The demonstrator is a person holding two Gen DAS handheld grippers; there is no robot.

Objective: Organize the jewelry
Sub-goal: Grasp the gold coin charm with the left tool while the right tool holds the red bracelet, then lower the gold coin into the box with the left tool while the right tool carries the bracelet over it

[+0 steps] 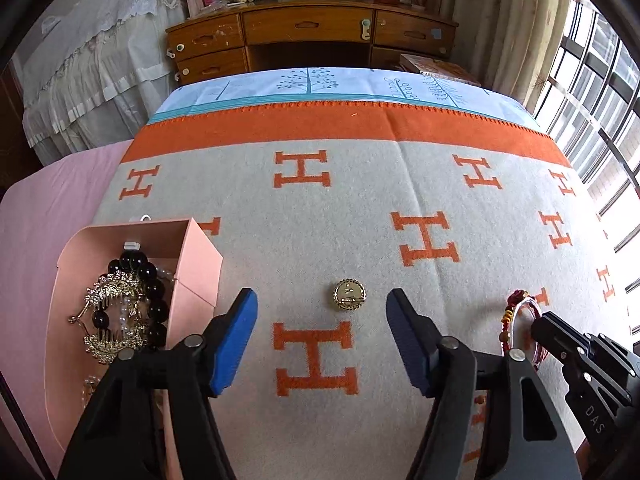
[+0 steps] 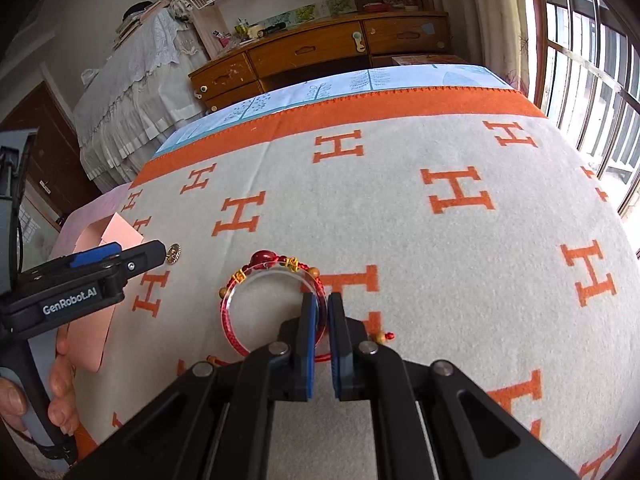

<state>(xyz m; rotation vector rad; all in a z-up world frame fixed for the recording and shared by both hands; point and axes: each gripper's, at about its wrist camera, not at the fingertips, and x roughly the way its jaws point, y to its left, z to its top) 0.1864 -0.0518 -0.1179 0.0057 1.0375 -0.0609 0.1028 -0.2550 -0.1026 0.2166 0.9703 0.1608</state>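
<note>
A round gold brooch (image 1: 349, 295) lies on the grey blanket with orange H letters (image 1: 360, 208). My left gripper (image 1: 321, 294) stands open above it, blue pads on either side and not touching it. Left of it an open pink box (image 1: 196, 248) holds a black bead bracelet (image 1: 154, 284), a gold hair comb (image 1: 108, 292) and pearls. My right gripper (image 2: 321, 298) is shut on a clear bangle (image 2: 240, 292) and the red cord bracelet (image 2: 264, 258) that runs along it. From the right wrist, the left gripper (image 2: 140, 251) sits beside the brooch (image 2: 173, 253).
A wooden desk with drawers (image 1: 308, 32) stands beyond the bed's far edge, a cloth-covered piece of furniture (image 1: 92, 60) to its left, windows (image 1: 600, 100) on the right. A pink sheet (image 1: 48, 208) lies under the box. A hand (image 2: 60, 380) holds the left gripper's handle.
</note>
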